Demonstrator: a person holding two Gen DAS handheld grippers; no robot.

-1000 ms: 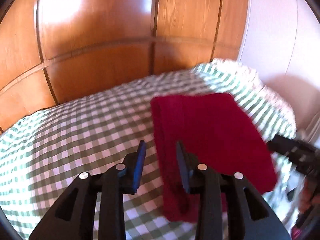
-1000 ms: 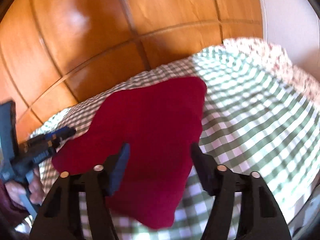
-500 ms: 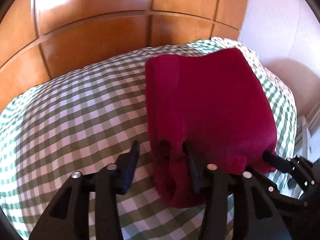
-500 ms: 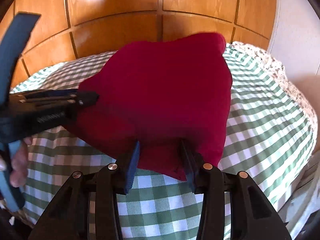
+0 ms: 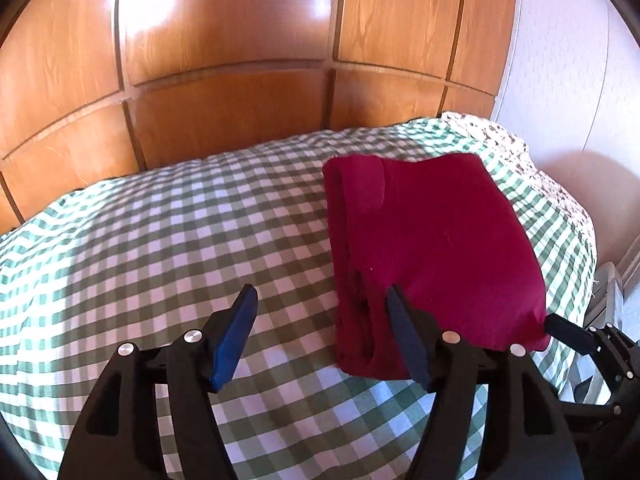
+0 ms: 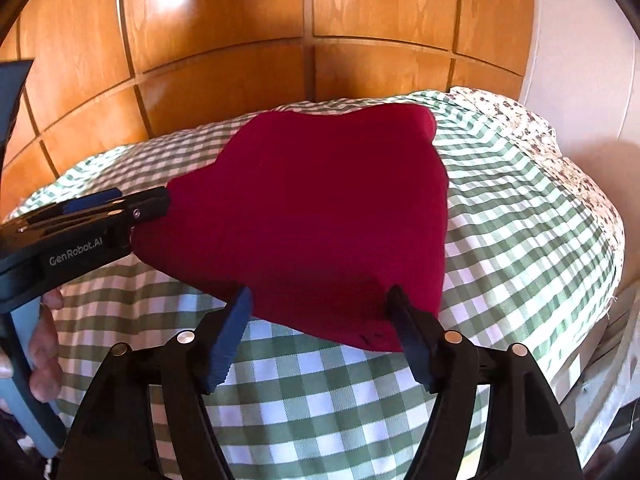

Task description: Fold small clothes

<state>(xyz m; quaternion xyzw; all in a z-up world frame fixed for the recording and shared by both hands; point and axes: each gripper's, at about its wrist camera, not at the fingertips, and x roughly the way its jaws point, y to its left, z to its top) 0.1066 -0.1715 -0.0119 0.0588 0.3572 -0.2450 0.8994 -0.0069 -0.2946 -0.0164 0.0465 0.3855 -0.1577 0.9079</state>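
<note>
While one folded red garment [image 5: 436, 248] lies ahead on the checked cover [image 5: 160, 248], we see both the left gripper [image 5: 320, 320] and the right gripper [image 6: 318, 320] released, their jaws having just been opening.

light: bright daylight | glare: wooden headboard [image 5: 224, 20] | shadows: soft on bedspread [image 5: 160, 240] | edges: fisheye-bent, dark corners

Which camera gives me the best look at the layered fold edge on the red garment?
The left wrist view. The red garment lies there on the checked cloth, its stacked layers showing along the near-left edge. The right wrist view shows only its smooth top, with that edge hidden.
</note>
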